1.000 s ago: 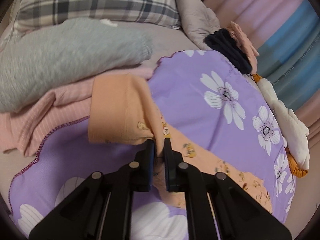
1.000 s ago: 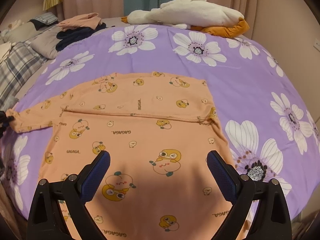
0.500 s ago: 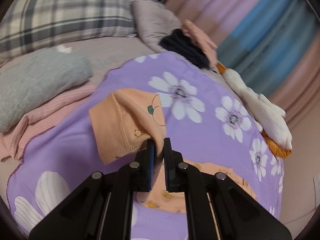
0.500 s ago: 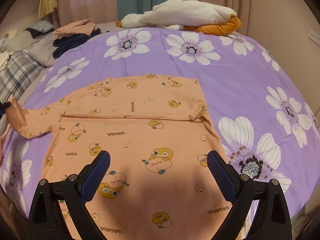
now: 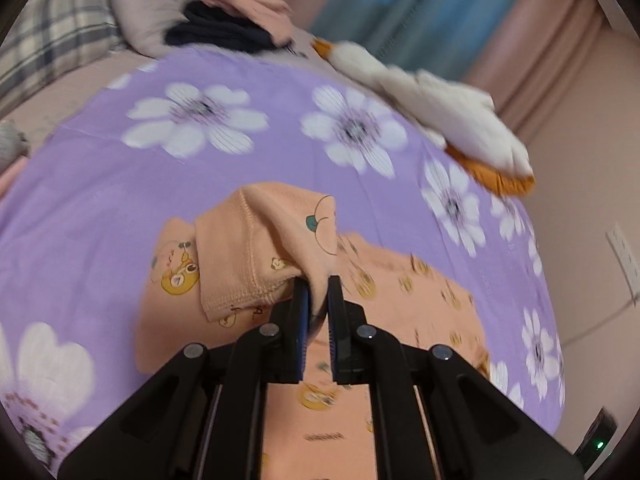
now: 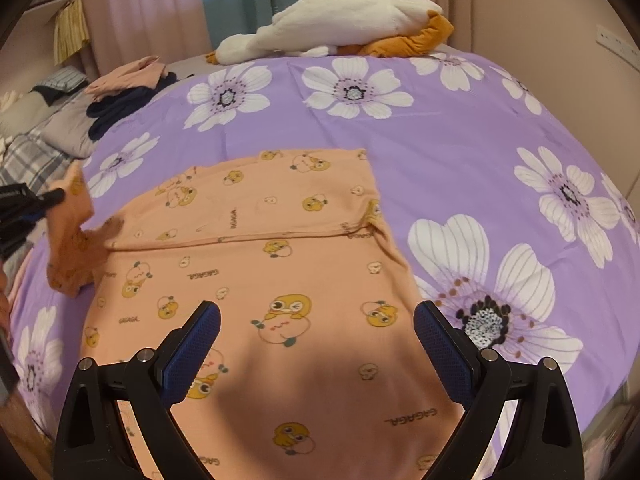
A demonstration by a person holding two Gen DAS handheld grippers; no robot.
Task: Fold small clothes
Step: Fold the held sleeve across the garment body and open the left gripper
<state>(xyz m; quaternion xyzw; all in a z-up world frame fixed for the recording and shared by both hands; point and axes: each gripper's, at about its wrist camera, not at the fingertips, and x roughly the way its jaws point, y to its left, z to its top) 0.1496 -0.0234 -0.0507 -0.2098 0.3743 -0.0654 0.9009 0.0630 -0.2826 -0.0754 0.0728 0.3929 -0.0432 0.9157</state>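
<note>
A peach-orange child's top (image 6: 280,292) printed with cartoon ducklings and "GAGAGA" lettering lies flat on the purple flowered bedspread (image 6: 460,128). One long sleeve is folded across its upper part; the other sleeve (image 5: 272,248) is lifted off the bed, cuff drooping.
</note>
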